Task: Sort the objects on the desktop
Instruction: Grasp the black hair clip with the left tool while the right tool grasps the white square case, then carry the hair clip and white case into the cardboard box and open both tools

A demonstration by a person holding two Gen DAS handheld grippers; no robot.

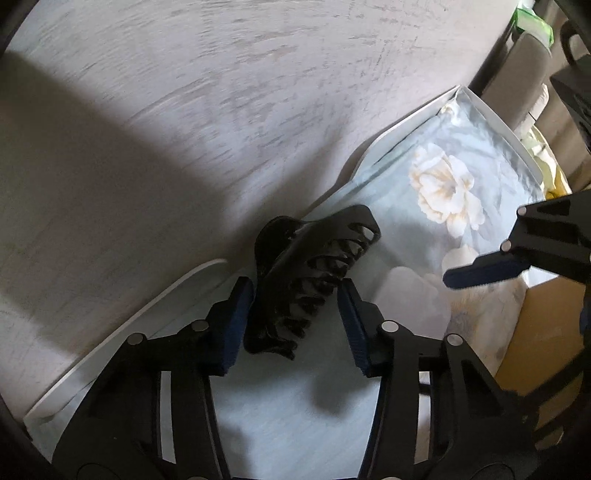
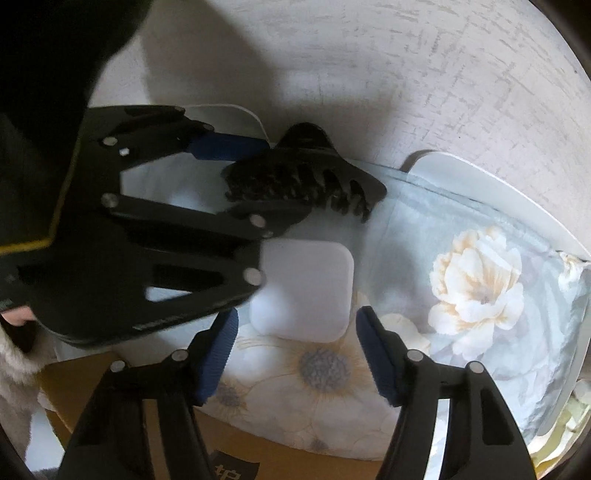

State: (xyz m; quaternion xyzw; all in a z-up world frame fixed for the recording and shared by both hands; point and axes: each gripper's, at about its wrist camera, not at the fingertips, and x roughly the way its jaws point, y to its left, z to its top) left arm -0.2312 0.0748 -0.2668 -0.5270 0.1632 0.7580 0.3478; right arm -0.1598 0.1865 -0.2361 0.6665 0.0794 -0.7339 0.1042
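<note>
A black hair claw clip [image 1: 314,273] lies in a white tray lined with pale blue flowered cloth [image 1: 443,184]. My left gripper [image 1: 295,314] is open, its blue pads on either side of the clip's near end; the left pad looks close to touching. In the right wrist view the clip [image 2: 314,177] lies at the tray's far rim, between the left gripper's fingers [image 2: 229,146]. A white rounded square case [image 2: 306,288] lies on the cloth just ahead of my open, empty right gripper [image 2: 295,350], whose finger [image 1: 484,271] shows in the left view.
The tray's white rim [image 1: 399,125] sits on a pale grey wood-grain table [image 1: 221,110]. A brown cardboard box [image 2: 280,461] lies at the near side under the right gripper. A chair and a green-and-white packet [image 1: 532,22] stand beyond the table edge.
</note>
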